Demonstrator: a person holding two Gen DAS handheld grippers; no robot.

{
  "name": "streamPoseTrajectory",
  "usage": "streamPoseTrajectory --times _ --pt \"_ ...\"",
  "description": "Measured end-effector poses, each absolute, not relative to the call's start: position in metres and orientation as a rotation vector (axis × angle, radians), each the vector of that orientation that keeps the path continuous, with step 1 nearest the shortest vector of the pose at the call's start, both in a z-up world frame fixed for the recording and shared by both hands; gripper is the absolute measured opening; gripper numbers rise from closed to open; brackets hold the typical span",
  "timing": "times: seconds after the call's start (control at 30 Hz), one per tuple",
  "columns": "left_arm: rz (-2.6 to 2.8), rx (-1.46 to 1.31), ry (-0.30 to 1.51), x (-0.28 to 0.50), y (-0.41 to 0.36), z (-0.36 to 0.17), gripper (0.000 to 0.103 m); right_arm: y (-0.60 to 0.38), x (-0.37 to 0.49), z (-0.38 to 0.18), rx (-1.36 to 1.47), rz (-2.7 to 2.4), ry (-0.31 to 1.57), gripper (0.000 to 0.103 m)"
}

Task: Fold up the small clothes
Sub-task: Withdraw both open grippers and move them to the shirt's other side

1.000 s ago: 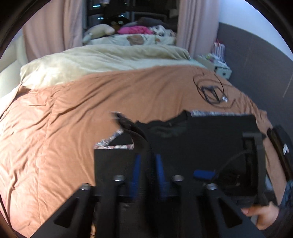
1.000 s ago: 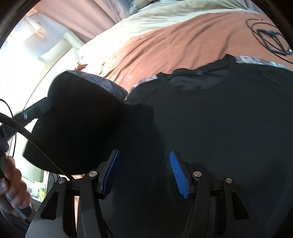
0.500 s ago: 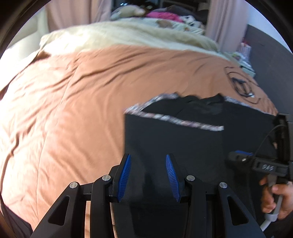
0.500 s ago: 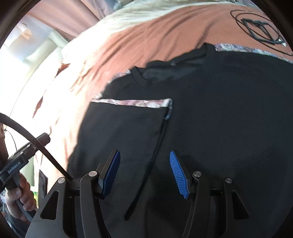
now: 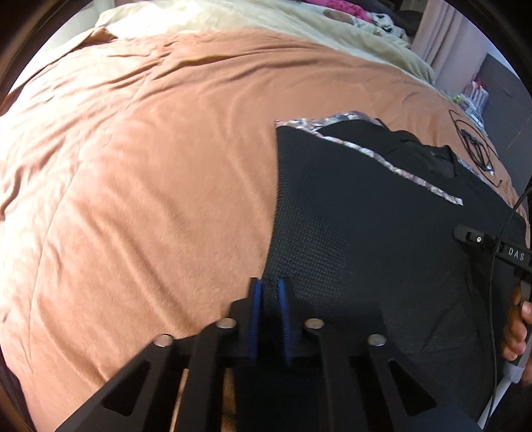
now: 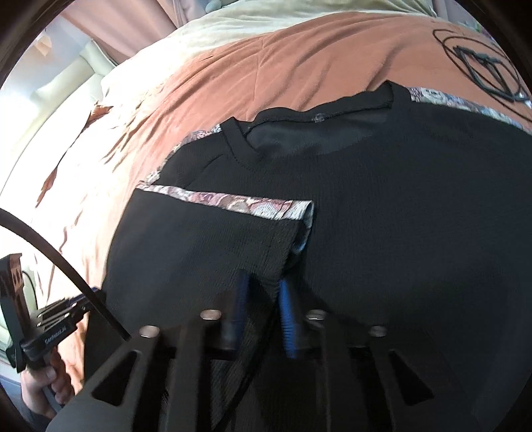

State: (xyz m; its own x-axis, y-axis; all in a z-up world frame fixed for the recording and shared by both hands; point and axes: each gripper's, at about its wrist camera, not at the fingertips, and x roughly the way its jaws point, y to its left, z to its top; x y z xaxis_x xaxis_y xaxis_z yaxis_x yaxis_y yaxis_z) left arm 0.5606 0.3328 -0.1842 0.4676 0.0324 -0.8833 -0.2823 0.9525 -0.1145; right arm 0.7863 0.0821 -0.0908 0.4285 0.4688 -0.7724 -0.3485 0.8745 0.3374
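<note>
A black top (image 5: pixel 365 232) with patterned trim (image 5: pixel 382 159) lies flat on an orange-brown bedspread (image 5: pixel 149 166), neckline away from me. Its left side is folded over the body, so a trim strip (image 6: pixel 232 199) crosses the black top (image 6: pixel 415 199). My left gripper (image 5: pixel 269 299) points down at the top's left edge near the hem, its blue pads closing to a pinch on that edge. My right gripper (image 6: pixel 262 299) sits over the folded flap's inner edge, jaws closing on a raised bunch of black cloth.
A coiled black cable (image 6: pixel 482 63) lies on the bedspread (image 6: pixel 282 66) beyond the neckline. A cream blanket (image 5: pixel 266 16) covers the far end of the bed. A hand (image 5: pixel 518 325) grips the right tool's handle, and another hand (image 6: pixel 43 382) grips the left tool's handle.
The left gripper dropped the flap onto the top, sank to the left edge and closed. The right gripper's open jaws moved onto the flap's inner edge and closed on cloth.
</note>
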Motion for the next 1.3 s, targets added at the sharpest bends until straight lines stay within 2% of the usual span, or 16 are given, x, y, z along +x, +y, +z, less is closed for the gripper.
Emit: streamPoseTrajectory --times 0.03,0.17,0.27,0.37,0.4,0.43,0.47,0.5,0.57,0.67,0.7,0.73,0.77,0.87,1.03,1.3 --pt "0.217 -0.256 1.063 0.558 0.333 -0.183 0.004 0.083 0.788 -0.091 0.128 0.509 1.003 0.001" --pt "0.302 -0.288 1.05 0.544 0.34 -0.182 0.004 0.088 0.789 -0.091 0.106 0.48 1.015 0.001" --pt "0.299 -0.35 1.029 0.529 0.345 -0.177 0.005 0.098 0.786 -0.086 0.027 0.43 1.028 0.005" --pt "0.299 -0.379 1.008 0.513 0.343 -0.166 0.013 0.096 0.78 -0.078 0.026 0.41 1.041 0.024" --pt "0.297 -0.386 1.001 0.508 0.341 -0.162 0.015 0.095 0.777 -0.074 0.029 0.409 1.037 0.037" --pt "0.295 -0.395 0.993 0.501 0.339 -0.158 0.02 0.093 0.772 -0.07 0.026 0.405 1.028 0.05" --pt "0.294 -0.399 0.988 0.498 0.337 -0.155 0.028 0.092 0.766 -0.065 0.02 0.401 1.015 0.054" --pt "0.293 -0.402 0.98 0.493 0.335 -0.151 0.032 0.09 0.759 -0.061 0.01 0.402 0.997 0.057" --pt "0.291 -0.406 0.964 0.484 0.329 -0.142 0.048 0.084 0.746 -0.053 0.003 0.416 0.989 0.058" --pt "0.274 -0.4 0.937 0.472 0.318 -0.128 0.06 0.077 0.727 -0.045 -0.007 0.427 0.983 0.061" --pt "0.269 -0.395 0.931 0.47 0.313 -0.123 0.061 0.075 0.722 -0.042 -0.011 0.427 0.979 0.067" --pt "0.265 -0.39 0.928 0.467 0.309 -0.119 0.067 0.072 0.716 -0.038 -0.015 0.427 0.973 0.073" --pt "0.262 -0.385 0.924 0.466 0.304 -0.115 0.078 0.068 0.711 -0.035 -0.018 0.426 0.967 0.076" --pt "0.255 -0.371 0.897 0.456 0.292 -0.101 0.094 0.055 0.694 -0.022 -0.036 0.405 0.946 0.08" --pt "0.246 -0.359 0.876 0.441 0.274 -0.078 0.098 0.028 0.662 0.004 -0.04 0.391 0.916 0.092" --pt "0.218 -0.35 0.835 0.423 0.236 -0.045 0.098 -0.013 0.613 0.041 -0.056 0.372 0.843 0.092"
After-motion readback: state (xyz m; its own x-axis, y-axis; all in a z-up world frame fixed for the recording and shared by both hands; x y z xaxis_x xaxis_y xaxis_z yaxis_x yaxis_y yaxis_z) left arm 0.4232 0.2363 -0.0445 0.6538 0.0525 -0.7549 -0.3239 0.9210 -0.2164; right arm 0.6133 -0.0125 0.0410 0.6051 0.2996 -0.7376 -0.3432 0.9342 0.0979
